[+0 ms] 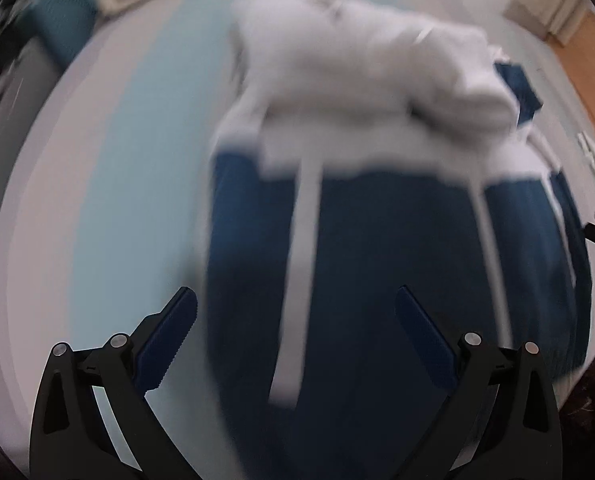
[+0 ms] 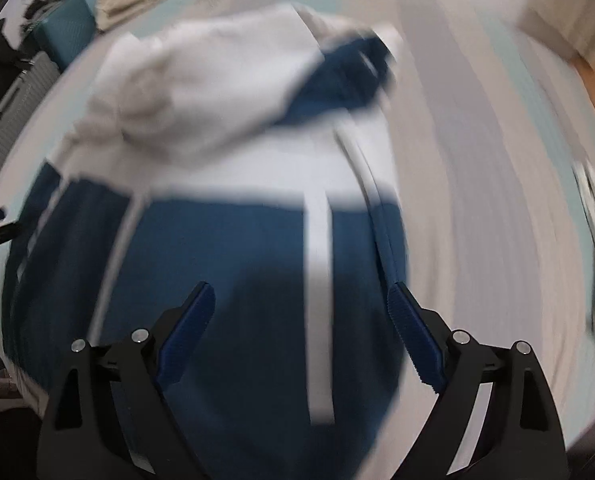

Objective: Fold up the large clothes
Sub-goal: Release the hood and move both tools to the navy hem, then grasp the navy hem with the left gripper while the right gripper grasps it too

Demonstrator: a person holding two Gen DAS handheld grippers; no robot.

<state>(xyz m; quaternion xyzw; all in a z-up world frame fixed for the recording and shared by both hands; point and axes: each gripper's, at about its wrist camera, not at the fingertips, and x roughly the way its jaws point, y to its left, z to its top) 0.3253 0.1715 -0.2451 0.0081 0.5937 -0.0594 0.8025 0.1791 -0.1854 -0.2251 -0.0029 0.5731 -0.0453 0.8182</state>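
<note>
the navy-and-white striped fabric garment [image 1: 377, 240] lies spread on the pale bed sheet [image 1: 117, 180]. left gripper [image 1: 296, 308] and right gripper [image 2: 301, 304] both hang above it, jaws wide apart, gripping nothing.

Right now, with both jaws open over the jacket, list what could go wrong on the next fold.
1. The white sleeves lie bunched on top of the blue jacket; folding over them may trap a lump.
2. Both views are blurred by motion, so a grab now could miss the hem.
3. The left gripper and right gripper hang open above the cloth and hold nothing; closing mid-panel would pinch a crease, not an edge.
</note>
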